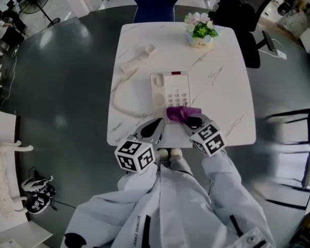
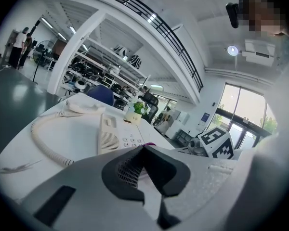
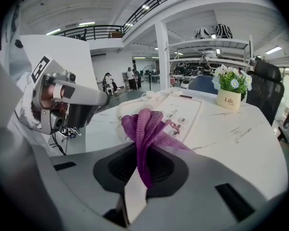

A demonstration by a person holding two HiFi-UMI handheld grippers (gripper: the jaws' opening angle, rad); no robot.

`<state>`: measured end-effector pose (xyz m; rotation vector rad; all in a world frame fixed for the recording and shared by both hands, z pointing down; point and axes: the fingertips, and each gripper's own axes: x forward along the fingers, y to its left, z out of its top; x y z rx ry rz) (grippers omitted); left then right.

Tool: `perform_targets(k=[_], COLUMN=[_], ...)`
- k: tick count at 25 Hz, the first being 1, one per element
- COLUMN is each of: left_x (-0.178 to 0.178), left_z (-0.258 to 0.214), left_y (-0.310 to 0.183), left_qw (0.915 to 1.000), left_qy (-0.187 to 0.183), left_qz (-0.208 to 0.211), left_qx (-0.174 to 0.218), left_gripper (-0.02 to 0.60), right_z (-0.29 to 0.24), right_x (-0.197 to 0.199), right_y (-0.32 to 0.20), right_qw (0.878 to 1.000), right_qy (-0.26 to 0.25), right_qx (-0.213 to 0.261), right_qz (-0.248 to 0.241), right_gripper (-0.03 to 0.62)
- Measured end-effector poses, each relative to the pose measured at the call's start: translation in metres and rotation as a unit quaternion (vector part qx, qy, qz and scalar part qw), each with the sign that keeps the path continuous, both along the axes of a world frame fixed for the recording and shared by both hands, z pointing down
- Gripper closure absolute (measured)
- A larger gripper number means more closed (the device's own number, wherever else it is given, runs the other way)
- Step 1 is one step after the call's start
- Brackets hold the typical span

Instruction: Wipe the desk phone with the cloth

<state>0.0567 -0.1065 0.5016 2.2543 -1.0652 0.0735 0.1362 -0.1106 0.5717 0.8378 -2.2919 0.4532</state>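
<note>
Clamping cloth [image 3: 145, 121] (touching phone [image 3: 185, 109]), right tool [image 3: 143, 170] hovers.

Heads up on your footage: the head view is evenly lit but a bit dim and cool. The white marble-look worktop [image 1: 222, 87] is the brightest patch, and there's soft pale glare on the glossy dark grey floor [image 1: 67, 61]. Shadows are faint. All three views are fisheye, so straight lines bow, and the corners go black in both gripper views. In the left gripper view the tall glass window [image 2: 241, 105] and the round ceiling lamp [image 2: 232, 50] blow out, and your left claw [image 2: 144, 148] looks soft, too close to focus. In the right gripper view the purple knitted cloth [image 3: 147, 126] is sharp.
</note>
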Motion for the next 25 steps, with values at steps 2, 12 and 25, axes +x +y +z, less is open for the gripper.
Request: perform_targets(k=[2, 12, 25], left_x=[-0.003, -0.004, 0.0], left_z=[0.001, -0.007, -0.047], left_y=[0.0, 0.007, 0.009], left_qw=[1.0, 0.999, 0.996], left_qy=[-0.003, -0.007, -0.024], left_qz=[-0.009, -0.043, -0.05], left_qx=[0.0, 0.008, 0.07], left_gripper=[0.584, 0.583, 0.583], right_z=[0.003, 0.004, -0.045], right_x=[0.0, -0.003, 0.011], right_y=[0.004, 0.024, 0.023], right_qw=[1.0, 0.997, 0.981], right_qy=[-0.012, -0.052, -0.184], right_qx=[-0.012, -0.054, -0.054], right_qz=[-0.002, -0.036, -0.015], right_gripper=[0.557, 0.557, 0.557])
